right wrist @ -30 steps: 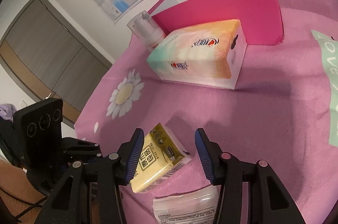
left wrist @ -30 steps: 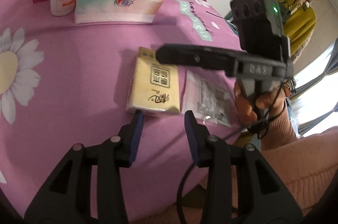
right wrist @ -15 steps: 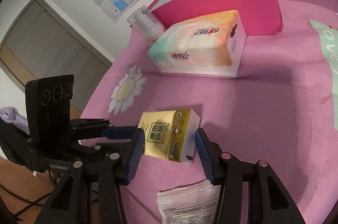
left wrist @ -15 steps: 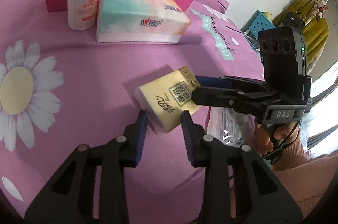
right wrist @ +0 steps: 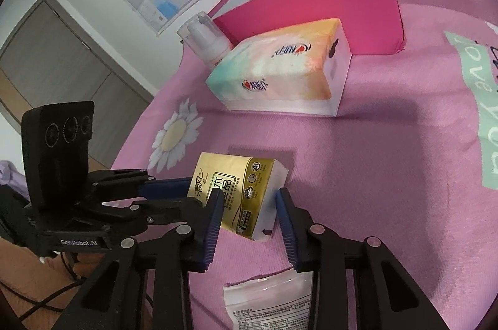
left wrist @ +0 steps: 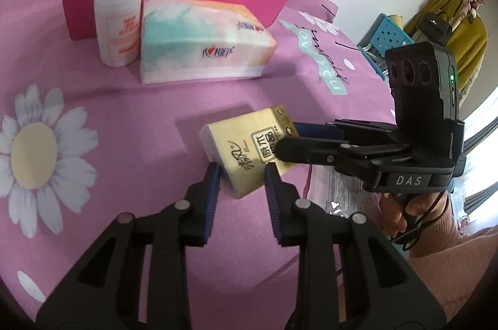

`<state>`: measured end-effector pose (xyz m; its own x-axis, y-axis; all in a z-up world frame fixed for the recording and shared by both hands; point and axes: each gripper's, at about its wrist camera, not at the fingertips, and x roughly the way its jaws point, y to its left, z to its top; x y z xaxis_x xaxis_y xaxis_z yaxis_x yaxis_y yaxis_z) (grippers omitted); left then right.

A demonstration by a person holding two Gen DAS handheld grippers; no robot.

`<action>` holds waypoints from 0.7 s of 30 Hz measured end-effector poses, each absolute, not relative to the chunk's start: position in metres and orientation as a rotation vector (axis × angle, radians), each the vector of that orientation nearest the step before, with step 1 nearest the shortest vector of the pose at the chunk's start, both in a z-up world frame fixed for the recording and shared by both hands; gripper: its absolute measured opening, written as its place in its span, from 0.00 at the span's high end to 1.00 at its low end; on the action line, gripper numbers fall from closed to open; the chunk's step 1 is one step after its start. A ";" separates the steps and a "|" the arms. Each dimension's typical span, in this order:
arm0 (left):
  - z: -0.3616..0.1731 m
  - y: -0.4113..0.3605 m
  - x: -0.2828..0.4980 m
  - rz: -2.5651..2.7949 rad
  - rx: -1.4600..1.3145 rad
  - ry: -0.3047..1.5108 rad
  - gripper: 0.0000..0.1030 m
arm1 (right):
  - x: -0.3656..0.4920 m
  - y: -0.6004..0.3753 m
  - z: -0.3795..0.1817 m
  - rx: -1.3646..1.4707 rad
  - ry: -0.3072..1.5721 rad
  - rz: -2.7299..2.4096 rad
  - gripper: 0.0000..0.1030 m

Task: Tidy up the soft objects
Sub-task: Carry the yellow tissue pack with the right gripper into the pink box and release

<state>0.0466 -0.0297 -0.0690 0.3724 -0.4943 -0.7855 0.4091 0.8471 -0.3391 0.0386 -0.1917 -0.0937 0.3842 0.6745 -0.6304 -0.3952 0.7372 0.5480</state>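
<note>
Tissue pack [left wrist: 249, 155] clamped at opposite ends by left gripper [left wrist: 241, 174] and right gripper [right wrist: 249, 199], lifted above pink cloth [right wrist: 373, 174].

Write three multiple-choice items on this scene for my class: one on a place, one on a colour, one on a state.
1. Where does the pump bottle stand? A on a windowsill; B beside the large tissue box; C on a chair.
2. What colour is the small tissue pack? A yellow; B blue; C green.
3. How is that pack? A lying flat; B held tilted above the cloth; C torn open.
Answers: B, it stands next to the box's end; A, its wrapper is yellow; B, the fingers of the right gripper flank it and its shadow falls on the cloth.
</note>
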 end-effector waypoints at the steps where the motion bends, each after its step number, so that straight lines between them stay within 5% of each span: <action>1: -0.067 -0.031 0.047 -0.575 -0.084 1.031 0.69 | 0.039 -0.192 -0.092 0.331 0.951 0.697 0.66; 21: -0.039 -0.033 0.049 -0.564 -0.042 0.943 0.69 | 0.040 -0.189 -0.064 0.299 0.877 0.689 0.65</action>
